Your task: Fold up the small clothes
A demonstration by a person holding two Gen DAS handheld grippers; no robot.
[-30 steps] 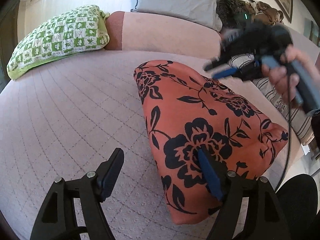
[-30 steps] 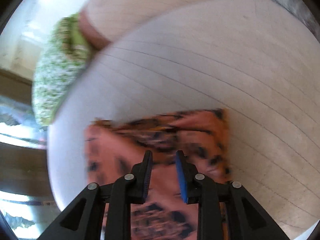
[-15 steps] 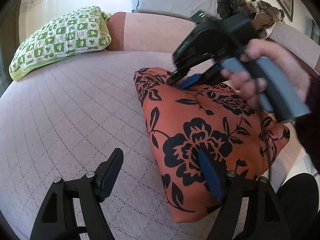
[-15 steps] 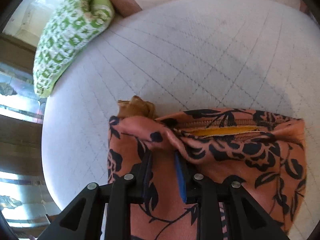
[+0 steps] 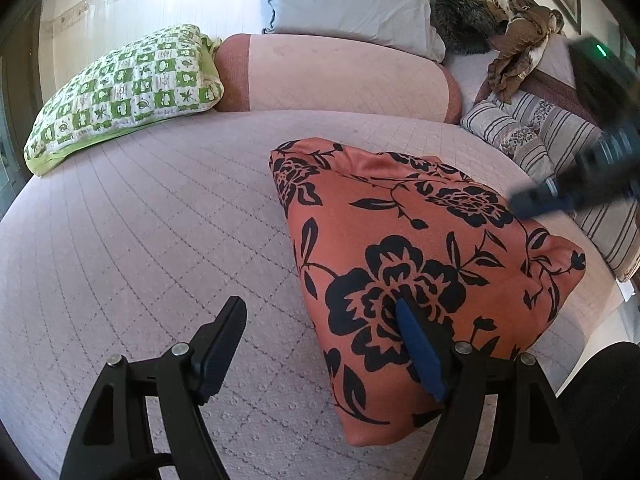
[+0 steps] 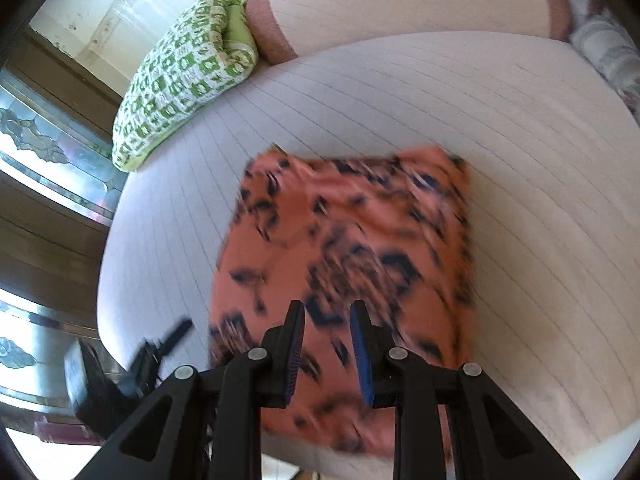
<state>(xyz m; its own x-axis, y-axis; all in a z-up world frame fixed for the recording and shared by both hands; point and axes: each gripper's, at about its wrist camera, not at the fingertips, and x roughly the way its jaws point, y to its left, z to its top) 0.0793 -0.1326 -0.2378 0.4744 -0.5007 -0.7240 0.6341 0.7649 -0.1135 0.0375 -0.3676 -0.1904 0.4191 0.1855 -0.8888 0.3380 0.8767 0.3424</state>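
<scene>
Left tool (image 5: 320, 344) wide open, right tool (image 6: 327, 350) narrowed, empty; floral garment (image 5: 420, 264) beneath (green pillow (image 5: 124, 88) apart).

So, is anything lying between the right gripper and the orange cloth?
Nothing visible. The right gripper hangs just above the orange cloth with bare air between them; its jaws are narrow and empty.

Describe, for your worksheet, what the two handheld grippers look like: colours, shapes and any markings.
Left gripper: black angular arms with round silver bolts and flat fingers lined with ridged blue pads. Right gripper: the same black frame, silver bolts and blue pads; seen from the left wrist, its blurred dark body carries a small green light.
</scene>
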